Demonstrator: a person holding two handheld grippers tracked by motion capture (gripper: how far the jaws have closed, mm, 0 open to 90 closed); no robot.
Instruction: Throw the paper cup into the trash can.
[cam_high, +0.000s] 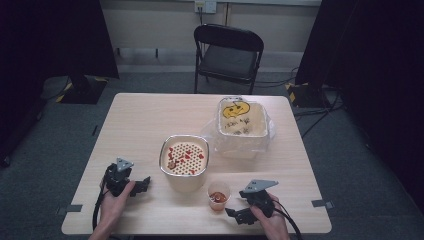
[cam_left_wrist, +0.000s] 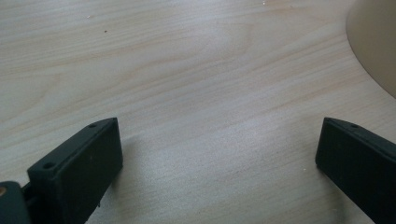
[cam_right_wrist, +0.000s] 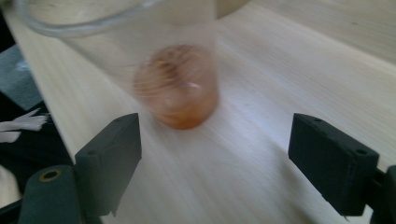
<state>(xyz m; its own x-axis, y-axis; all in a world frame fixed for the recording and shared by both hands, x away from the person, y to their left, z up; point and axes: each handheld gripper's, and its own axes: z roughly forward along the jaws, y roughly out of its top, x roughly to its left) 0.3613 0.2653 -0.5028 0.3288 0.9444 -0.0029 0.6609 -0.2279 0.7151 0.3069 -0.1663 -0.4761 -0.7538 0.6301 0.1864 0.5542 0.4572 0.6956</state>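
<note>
A small clear plastic cup (cam_high: 218, 195) with orange-red liquid at its bottom stands near the table's front edge. My right gripper (cam_high: 236, 215) rests just right of it, open, its jaws wide apart and empty; in the right gripper view the cup (cam_right_wrist: 175, 84) stands close ahead of the jaws, blurred. A cream tub (cam_high: 184, 161) topped by a perforated strainer with red bits sits mid-table. My left gripper (cam_high: 142, 184) lies to the tub's left, open and empty over bare wood (cam_left_wrist: 205, 116); the tub's side (cam_left_wrist: 376, 42) curves in at the upper right.
A second cream tub (cam_high: 243, 122) lined with a clear plastic bag holds a yellow scrap and dark bits, at the back right of the table (cam_high: 150, 120). A black folding chair (cam_high: 228, 52) stands beyond the far edge.
</note>
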